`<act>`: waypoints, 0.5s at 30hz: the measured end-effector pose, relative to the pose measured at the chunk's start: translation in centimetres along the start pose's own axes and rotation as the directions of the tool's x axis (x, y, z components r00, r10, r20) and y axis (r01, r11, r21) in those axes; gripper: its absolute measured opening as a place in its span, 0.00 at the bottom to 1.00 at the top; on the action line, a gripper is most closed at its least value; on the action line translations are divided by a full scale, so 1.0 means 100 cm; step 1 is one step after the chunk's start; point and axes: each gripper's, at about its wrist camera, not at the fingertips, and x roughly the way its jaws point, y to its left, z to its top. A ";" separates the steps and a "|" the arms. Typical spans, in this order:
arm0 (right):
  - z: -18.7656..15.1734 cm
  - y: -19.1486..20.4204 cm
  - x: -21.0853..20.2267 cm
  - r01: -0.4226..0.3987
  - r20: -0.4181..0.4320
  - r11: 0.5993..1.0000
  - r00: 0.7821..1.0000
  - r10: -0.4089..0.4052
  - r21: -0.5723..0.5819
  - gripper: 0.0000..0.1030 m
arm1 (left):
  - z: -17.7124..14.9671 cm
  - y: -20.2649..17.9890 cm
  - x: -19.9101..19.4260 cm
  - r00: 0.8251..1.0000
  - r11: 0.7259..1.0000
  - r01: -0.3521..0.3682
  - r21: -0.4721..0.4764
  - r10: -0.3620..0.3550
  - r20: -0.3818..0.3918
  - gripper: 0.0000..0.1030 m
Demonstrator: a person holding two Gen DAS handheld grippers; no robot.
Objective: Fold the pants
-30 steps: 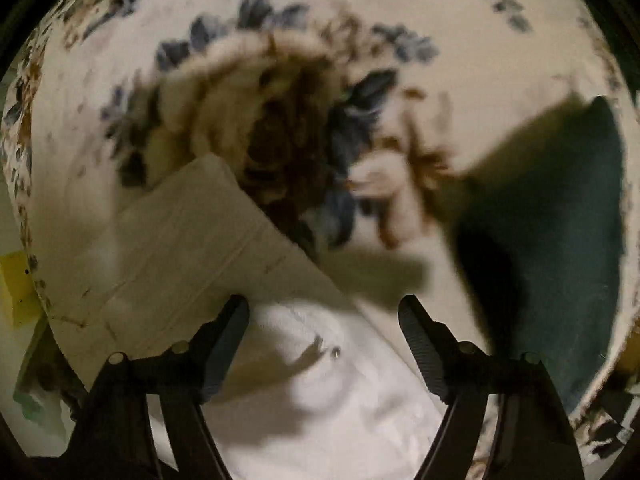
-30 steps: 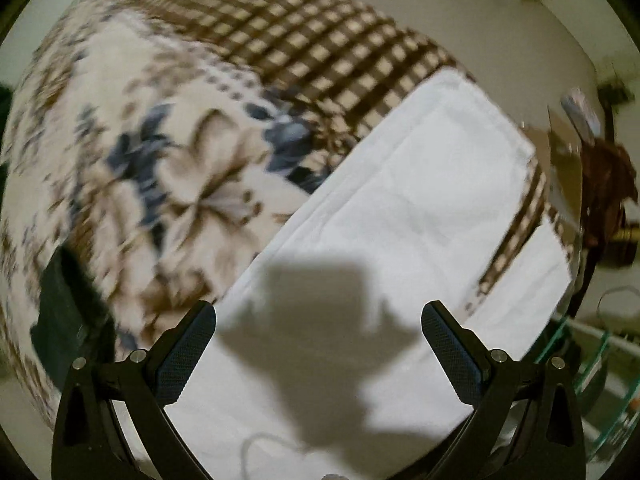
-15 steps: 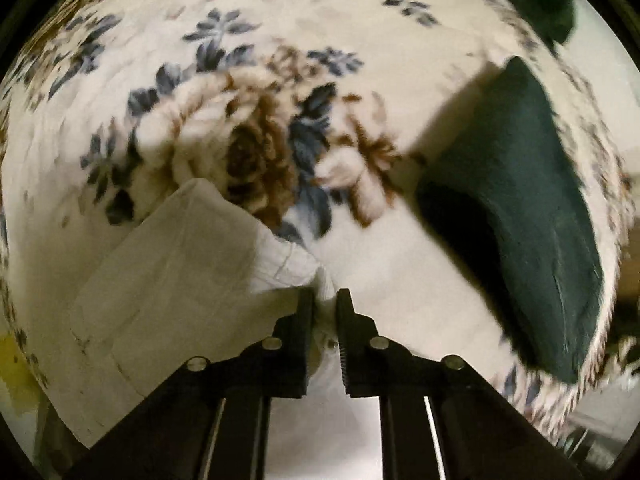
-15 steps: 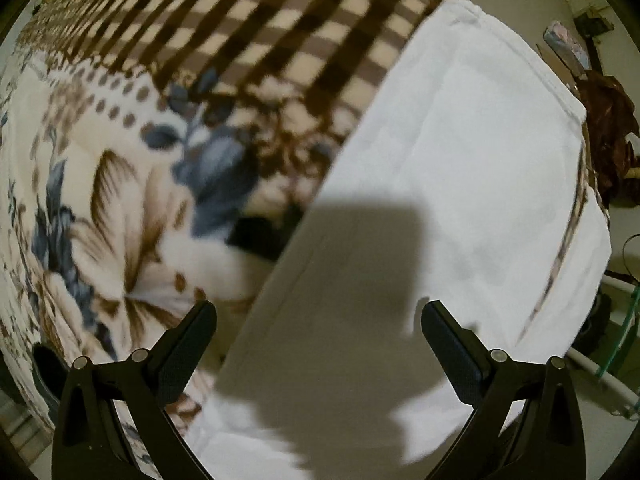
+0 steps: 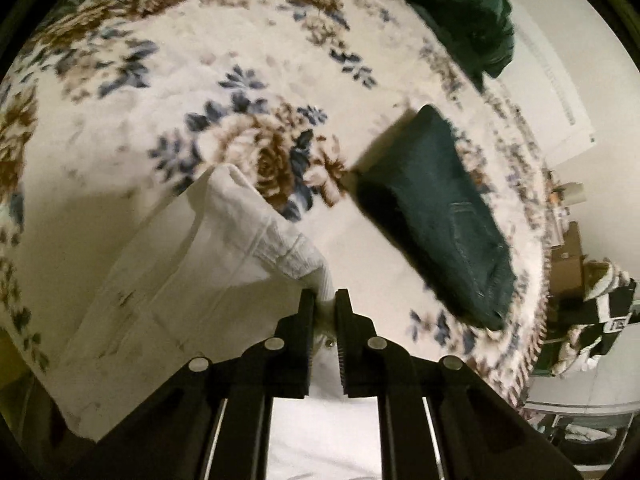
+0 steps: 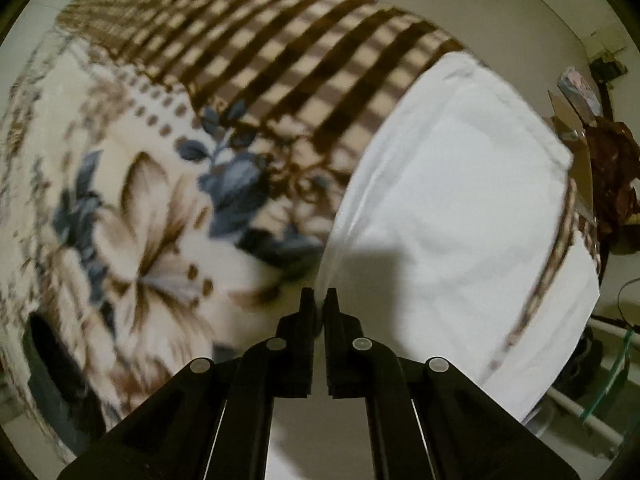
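Note:
White pants (image 5: 192, 264) lie on a floral blanket (image 5: 200, 80). My left gripper (image 5: 325, 300) is shut on the ribbed waistband corner, which is lifted off the blanket. In the right wrist view the white pants (image 6: 448, 216) spread across the blanket's checked border (image 6: 280, 64). My right gripper (image 6: 319, 300) is shut on the pants' left edge.
A folded dark green garment (image 5: 436, 212) lies on the blanket to the right, with another dark heap (image 5: 460, 8) at the far edge. Clutter and a checked cloth (image 5: 596, 312) sit beyond the bed's right side. A brown object (image 6: 612, 184) stands off the bed.
Both grippers went from open to shut on the pants: the left closed first and lifted the waistband corner, the right closed just now on the edge.

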 end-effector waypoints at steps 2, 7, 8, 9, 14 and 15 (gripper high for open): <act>-0.008 -0.019 -0.016 -0.027 0.009 1.000 1.000 0.027 -0.006 0.04 | -0.014 0.010 -0.023 1.000 1.000 0.028 -0.012 -0.028 0.009 0.07; -0.039 -0.091 -0.056 -0.102 0.007 0.995 0.995 0.102 -0.015 0.04 | -0.054 0.036 -0.055 0.998 0.998 0.058 -0.023 -0.058 0.011 0.07; -0.049 -0.110 -0.062 -0.120 0.001 0.992 0.993 0.120 -0.028 0.04 | -0.069 0.048 -0.059 0.998 0.998 0.054 -0.031 -0.054 0.013 0.07; -0.059 -0.135 -0.074 -0.133 -0.001 0.990 0.991 0.133 -0.038 0.04 | -0.080 0.059 -0.061 0.999 0.998 0.050 -0.039 -0.049 0.008 0.07; -0.096 -0.205 -0.060 -0.139 -0.029 0.987 0.990 0.137 -0.083 0.04 | -0.138 0.118 -0.047 1.000 0.997 -0.021 -0.079 0.019 -0.019 0.08; -0.102 -0.217 -0.052 -0.136 -0.039 0.987 0.990 0.133 -0.082 0.04 | -0.147 0.129 -0.038 0.998 0.996 -0.050 -0.078 0.048 -0.032 0.08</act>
